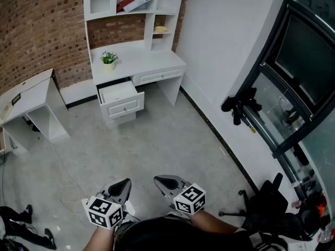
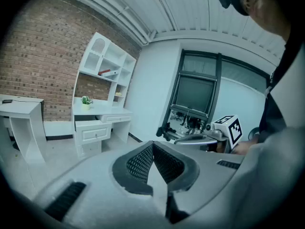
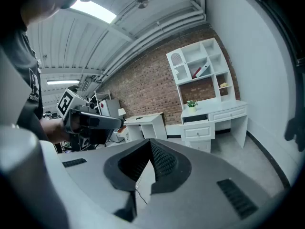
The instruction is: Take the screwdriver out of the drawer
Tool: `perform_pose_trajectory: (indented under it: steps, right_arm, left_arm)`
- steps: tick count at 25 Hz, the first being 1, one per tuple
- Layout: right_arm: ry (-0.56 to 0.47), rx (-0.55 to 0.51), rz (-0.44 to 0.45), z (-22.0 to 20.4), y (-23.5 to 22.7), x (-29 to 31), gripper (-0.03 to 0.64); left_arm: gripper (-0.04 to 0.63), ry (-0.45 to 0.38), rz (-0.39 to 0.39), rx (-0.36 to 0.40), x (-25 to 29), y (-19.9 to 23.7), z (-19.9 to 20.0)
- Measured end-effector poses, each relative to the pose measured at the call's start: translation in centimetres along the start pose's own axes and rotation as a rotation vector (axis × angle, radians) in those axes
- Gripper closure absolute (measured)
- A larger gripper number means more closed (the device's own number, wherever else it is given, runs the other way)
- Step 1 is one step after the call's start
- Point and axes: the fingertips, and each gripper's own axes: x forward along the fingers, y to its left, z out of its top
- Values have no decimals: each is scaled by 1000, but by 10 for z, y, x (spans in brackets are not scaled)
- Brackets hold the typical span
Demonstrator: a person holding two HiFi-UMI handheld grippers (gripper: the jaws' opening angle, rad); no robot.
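The white desk [image 1: 137,61] stands against the brick wall at the far side of the room. Its upper left drawer [image 1: 119,93] is pulled open; the inside looks pale and no screwdriver shows in any view. The open drawer also appears small in the left gripper view [image 2: 89,123] and the right gripper view [image 3: 196,121]. My left gripper [image 1: 121,186] and right gripper [image 1: 166,182] are held close to the body, far from the desk. Both are shut with nothing between them, tips meeting in their own views [image 2: 153,142] [image 3: 149,140].
A potted plant [image 1: 109,58] sits on the desk under a shelf unit [image 1: 133,1]. A small white table [image 1: 31,95] stands at the left. A thin cable [image 1: 67,192] lies on the floor. A black-framed glass partition [image 1: 285,82] and a black chair [image 1: 264,205] line the right.
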Motion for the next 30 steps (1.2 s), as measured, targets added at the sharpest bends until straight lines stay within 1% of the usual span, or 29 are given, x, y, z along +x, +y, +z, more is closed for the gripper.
perform_pose_trajectory:
  steps: [7, 14, 21, 26, 30]
  right_arm:
    - [4, -5, -3, 3, 7, 17, 611]
    - [12, -13, 1, 5, 10, 22, 611]
    - [35, -31, 5, 9, 14, 32, 611]
    - [8, -73, 40, 22, 32, 46, 611]
    - [25, -79, 39, 22, 46, 66, 611]
  left_arm:
    - [578, -14, -7, 0, -8, 16, 4]
    - [578, -26, -14, -4, -10, 20, 6]
    - [578, -46, -21, -33, -11, 30, 7]
    - [578, -72, -31, -38, -20, 46, 13]
    - [578, -71, -37, -39, -33, 65, 15]
